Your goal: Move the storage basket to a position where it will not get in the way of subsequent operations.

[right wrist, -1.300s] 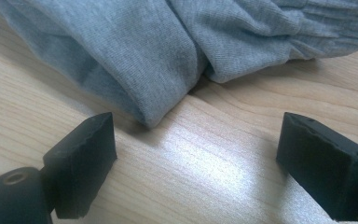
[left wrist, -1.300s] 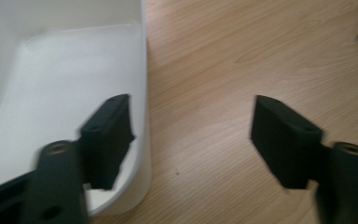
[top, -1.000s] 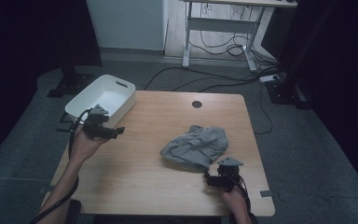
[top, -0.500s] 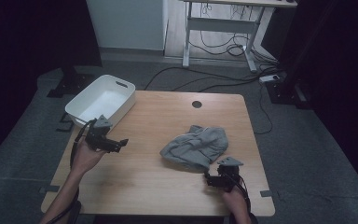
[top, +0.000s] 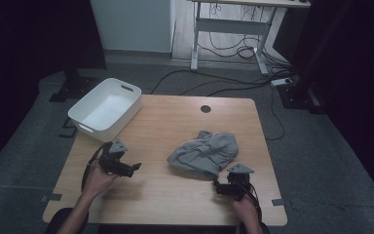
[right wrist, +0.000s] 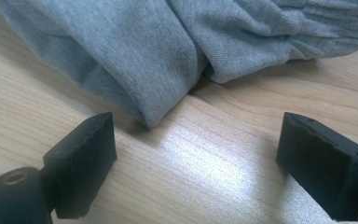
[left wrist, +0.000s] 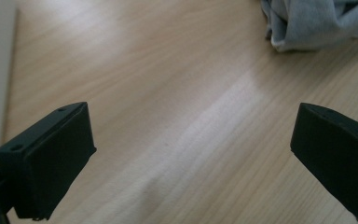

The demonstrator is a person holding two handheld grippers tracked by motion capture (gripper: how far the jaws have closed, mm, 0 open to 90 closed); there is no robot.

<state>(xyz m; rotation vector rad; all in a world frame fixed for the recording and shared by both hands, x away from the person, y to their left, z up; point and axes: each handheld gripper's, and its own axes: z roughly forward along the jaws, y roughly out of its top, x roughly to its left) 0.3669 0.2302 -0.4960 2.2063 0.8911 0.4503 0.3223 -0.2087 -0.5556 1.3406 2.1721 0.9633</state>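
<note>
One wooden table [top: 165,195] carries the work. On it lies one crumpled grey garment [top: 203,153], a single heap of knit cloth. One white plastic bin [top: 106,108] sits at the table's far left corner, with two handle slots in its rim. There are two grippers, the left gripper [top: 135,168] and the right gripper [top: 217,187], each with two black jaws. One round hole [top: 205,108] is cut in the tabletop. One second table [top: 233,24] stands behind, on the floor.
</note>
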